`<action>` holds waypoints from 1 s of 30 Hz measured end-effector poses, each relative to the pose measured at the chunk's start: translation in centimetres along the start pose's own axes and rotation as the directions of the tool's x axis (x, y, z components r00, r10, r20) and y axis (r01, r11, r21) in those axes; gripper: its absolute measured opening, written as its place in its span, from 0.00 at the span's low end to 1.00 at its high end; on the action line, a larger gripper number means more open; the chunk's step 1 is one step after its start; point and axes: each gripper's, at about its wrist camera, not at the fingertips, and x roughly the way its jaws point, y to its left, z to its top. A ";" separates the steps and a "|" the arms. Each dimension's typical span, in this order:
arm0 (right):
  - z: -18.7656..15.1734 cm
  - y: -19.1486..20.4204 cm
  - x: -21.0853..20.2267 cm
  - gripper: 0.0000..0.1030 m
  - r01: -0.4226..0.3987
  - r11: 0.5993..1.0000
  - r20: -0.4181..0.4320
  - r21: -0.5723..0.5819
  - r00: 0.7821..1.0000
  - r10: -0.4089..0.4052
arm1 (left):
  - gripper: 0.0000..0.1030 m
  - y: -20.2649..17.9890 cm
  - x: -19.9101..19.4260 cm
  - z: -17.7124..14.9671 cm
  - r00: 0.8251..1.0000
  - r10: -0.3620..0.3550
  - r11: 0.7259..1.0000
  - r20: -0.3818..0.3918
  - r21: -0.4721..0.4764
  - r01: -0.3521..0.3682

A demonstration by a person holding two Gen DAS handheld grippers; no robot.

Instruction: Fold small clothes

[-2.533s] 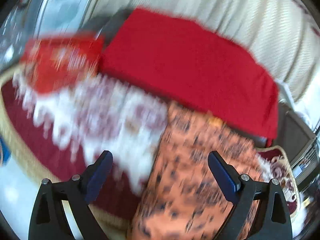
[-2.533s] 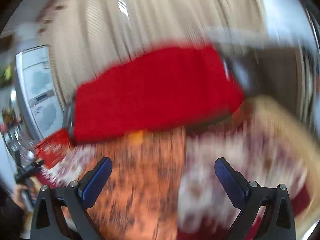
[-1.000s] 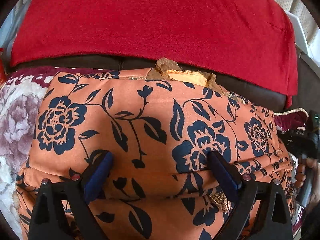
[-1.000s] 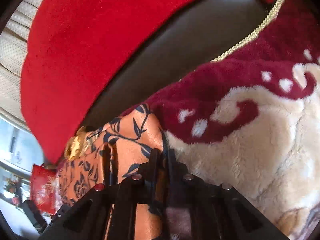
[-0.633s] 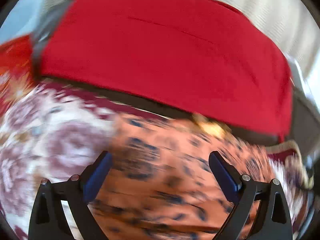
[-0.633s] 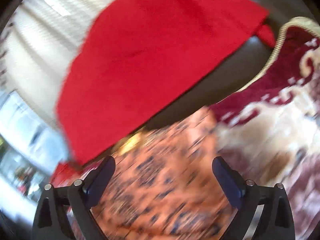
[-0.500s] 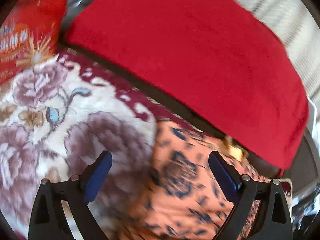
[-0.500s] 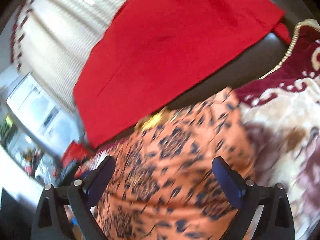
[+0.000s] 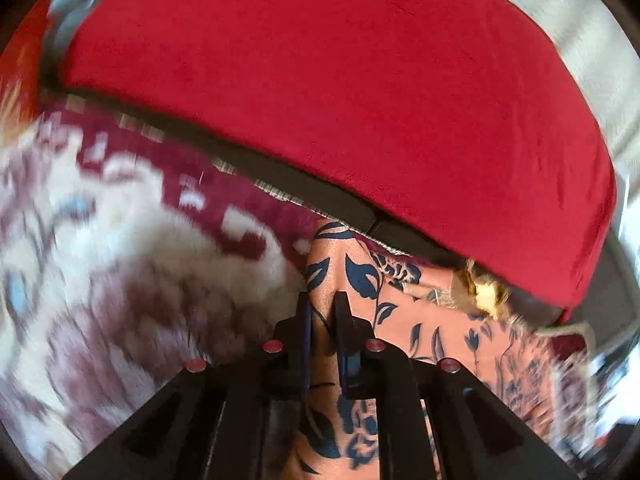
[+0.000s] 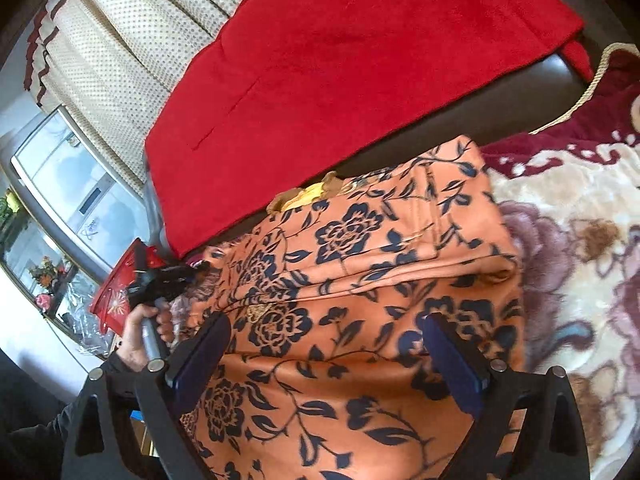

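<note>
An orange garment with dark blue flowers (image 9: 420,320) lies partly folded on a plush floral blanket. My left gripper (image 9: 322,300) is at the garment's far left corner; its jaws are closing, with a ridge of the orange cloth pinched between the pads. In the right wrist view the same garment (image 10: 360,280) fills the centre. My right gripper (image 10: 324,326) hovers over its near part, jaws wide and nothing between them. The left gripper (image 10: 168,276) shows at the garment's left edge, held by a hand (image 10: 140,332).
A red cloth (image 10: 340,60) drapes the dark sofa back behind the garment. The cream and maroon blanket (image 10: 580,260) spreads to the right and, in the left wrist view, to the left (image 9: 120,260). Dotted curtains (image 10: 120,60) and a red bag (image 10: 116,296) stand at the left.
My left gripper swung from over the garment's middle to its left corner and went from wide to pinching the cloth. My right gripper let go of the right edge, opened and pulled back.
</note>
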 end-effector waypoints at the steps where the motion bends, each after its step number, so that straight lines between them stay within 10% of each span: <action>1: 0.0 -0.3 -0.1 0.95 0.005 1.000 0.002 0.008 1.000 -0.005 | 0.11 0.2 1.4 -0.3 0.997 0.042 0.999 -0.059 0.019 -0.040; 5: -0.1 -1.2 -0.8 0.95 -0.003 0.997 0.002 0.074 1.000 0.003 | 0.19 0.5 1.3 -0.9 0.997 0.044 0.999 -0.060 -0.020 -0.046; 10: -0.3 -1.0 -4.4 0.95 0.012 0.997 0.040 0.080 0.999 -0.015 | 0.68 -1.5 -4.9 -1.9 0.998 0.061 0.997 0.034 0.046 -0.063; 15: -1.3 0.7 -13.2 0.95 0.123 0.992 0.202 -0.022 0.973 -0.116 | 0.73 -3.5 -13.8 -4.8 0.988 0.015 0.985 0.153 0.168 -0.041; 18: -1.8 4.2 -20.9 0.95 0.267 0.954 0.398 -0.138 0.897 -0.194 | 0.73 -5.8 -20.7 -5.4 0.965 -0.009 0.969 0.262 0.242 -0.057; 21: -2.2 9.1 -28.9 0.95 0.420 0.878 0.625 -0.229 0.755 -0.198 | 0.74 -9.3 -30.3 -5.4 0.894 -0.096 0.958 0.438 0.285 -0.036; 26: -4.7 17.3 -39.8 1.00 0.611 0.744 0.887 -0.269 0.458 -0.055 | 1.00 -14.3 -45.7 -8.8 0.680 -0.184 0.951 0.710 0.305 -0.061; 28: -5.7 18.3 -41.4 1.00 0.610 0.745 0.904 -0.268 0.427 -0.024 | 1.00 -14.9 -48.2 -10.6 0.652 -0.191 0.945 0.733 0.317 -0.080; 30: -6.2 17.5 -41.3 1.00 0.570 0.773 0.875 -0.278 0.483 -0.042 | 1.00 -14.3 -48.5 -13.0 0.674 -0.170 0.950 0.719 0.302 -0.083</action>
